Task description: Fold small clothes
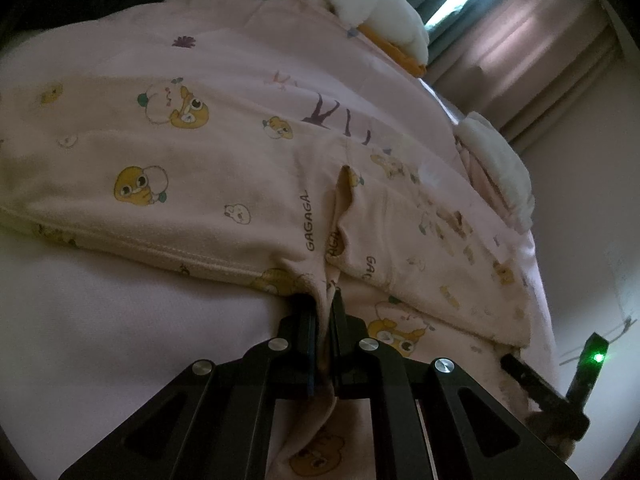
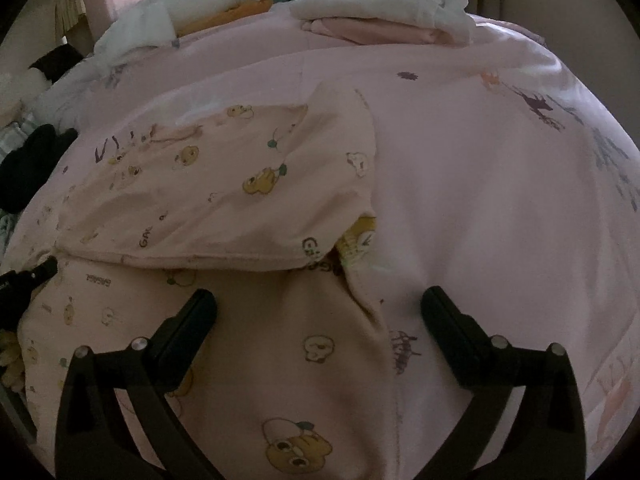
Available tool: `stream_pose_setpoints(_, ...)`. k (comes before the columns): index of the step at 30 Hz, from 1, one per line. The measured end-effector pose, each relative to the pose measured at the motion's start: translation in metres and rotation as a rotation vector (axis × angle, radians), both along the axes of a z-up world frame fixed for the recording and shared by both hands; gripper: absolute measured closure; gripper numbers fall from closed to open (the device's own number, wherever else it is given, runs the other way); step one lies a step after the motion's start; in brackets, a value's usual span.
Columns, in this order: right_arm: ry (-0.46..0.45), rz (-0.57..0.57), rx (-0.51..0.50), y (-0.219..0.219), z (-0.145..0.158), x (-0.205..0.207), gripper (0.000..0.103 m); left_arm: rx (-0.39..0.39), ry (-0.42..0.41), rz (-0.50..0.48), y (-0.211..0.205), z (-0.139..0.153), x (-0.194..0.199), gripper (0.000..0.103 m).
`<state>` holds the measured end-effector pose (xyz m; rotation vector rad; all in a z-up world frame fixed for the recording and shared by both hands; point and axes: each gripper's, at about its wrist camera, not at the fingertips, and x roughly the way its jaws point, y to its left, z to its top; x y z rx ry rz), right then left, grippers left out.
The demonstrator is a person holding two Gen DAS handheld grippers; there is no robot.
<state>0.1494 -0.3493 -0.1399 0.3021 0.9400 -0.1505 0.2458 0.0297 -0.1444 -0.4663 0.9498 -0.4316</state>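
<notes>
A small cream garment (image 1: 224,196) printed with yellow cartoon animals and "GAGAGA" lies on a pink bedspread (image 1: 100,340), partly folded over itself. My left gripper (image 1: 323,300) is shut on the garment's hem, with cloth pinched between its fingers. In the right wrist view the same garment (image 2: 224,200) lies spread with its upper part folded down over the lower part. My right gripper (image 2: 320,300) is open and empty, its fingers hovering just above the garment's lower part. The other gripper (image 1: 536,380) shows at the right edge of the left wrist view.
Folded white and pink clothes (image 2: 384,8) and a white and orange pile (image 2: 192,8) lie at the far side of the bed. Dark items (image 2: 28,164) sit at the left. Curtains (image 1: 520,32) and a pale wall (image 1: 592,208) stand beyond the bed.
</notes>
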Motion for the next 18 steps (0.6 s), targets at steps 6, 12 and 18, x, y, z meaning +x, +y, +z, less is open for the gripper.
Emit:
stream_pose_setpoints(6,0.010,-0.017,-0.020,0.001,0.004,0.001,0.001,-0.047,0.030,-0.012,0.005,0.002,0.003,0.095)
stream_pose_setpoints(12,-0.013,-0.088,0.073,-0.013,0.014,-0.014,0.001,-0.014,0.055,0.037,0.021,0.019,-0.001,0.067)
stream_pose_setpoints(18,-0.031,-0.190,0.112,-0.049,0.022,-0.034,0.002,0.194,-0.114,0.220,0.043,0.062,-0.028,0.030)
